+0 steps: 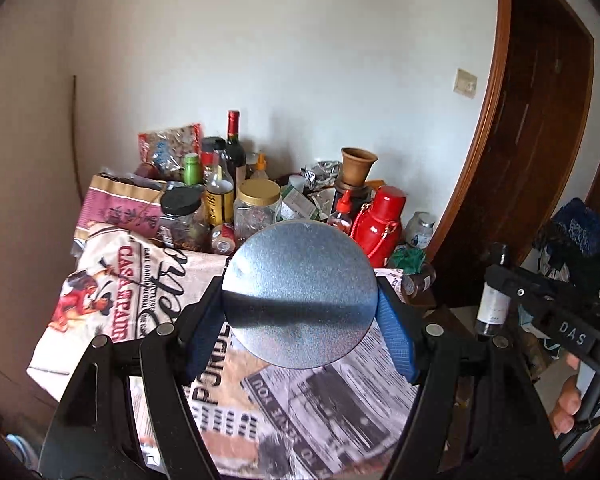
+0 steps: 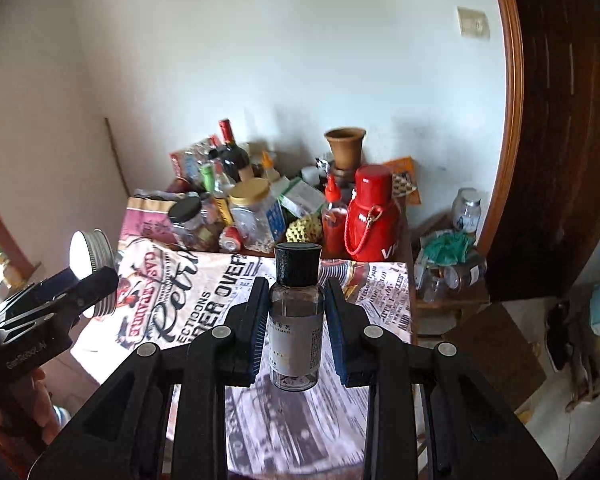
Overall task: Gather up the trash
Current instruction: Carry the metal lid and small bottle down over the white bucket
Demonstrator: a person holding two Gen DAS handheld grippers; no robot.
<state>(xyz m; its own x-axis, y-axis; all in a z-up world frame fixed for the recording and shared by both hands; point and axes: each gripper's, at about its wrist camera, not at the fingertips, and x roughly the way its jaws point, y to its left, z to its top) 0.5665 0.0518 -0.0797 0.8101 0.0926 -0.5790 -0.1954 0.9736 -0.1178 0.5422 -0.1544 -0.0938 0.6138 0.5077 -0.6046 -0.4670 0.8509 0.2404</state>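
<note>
Bottle [image 2: 295,320] label reads "TEA SERIES"; tablecloth [image 2: 204,292] reads "Retro".

Both views are taken from just behind gripper fingers, tilted down over a table covered by a newspaper-print cloth [image 1: 300,412] [image 2: 204,300], towards the white wall at its far edge. The clutter along that far edge, including a red metal flask [image 1: 378,226] [image 2: 370,216], is shared by both. Each gripper is caught at the other view's side edge.
</note>
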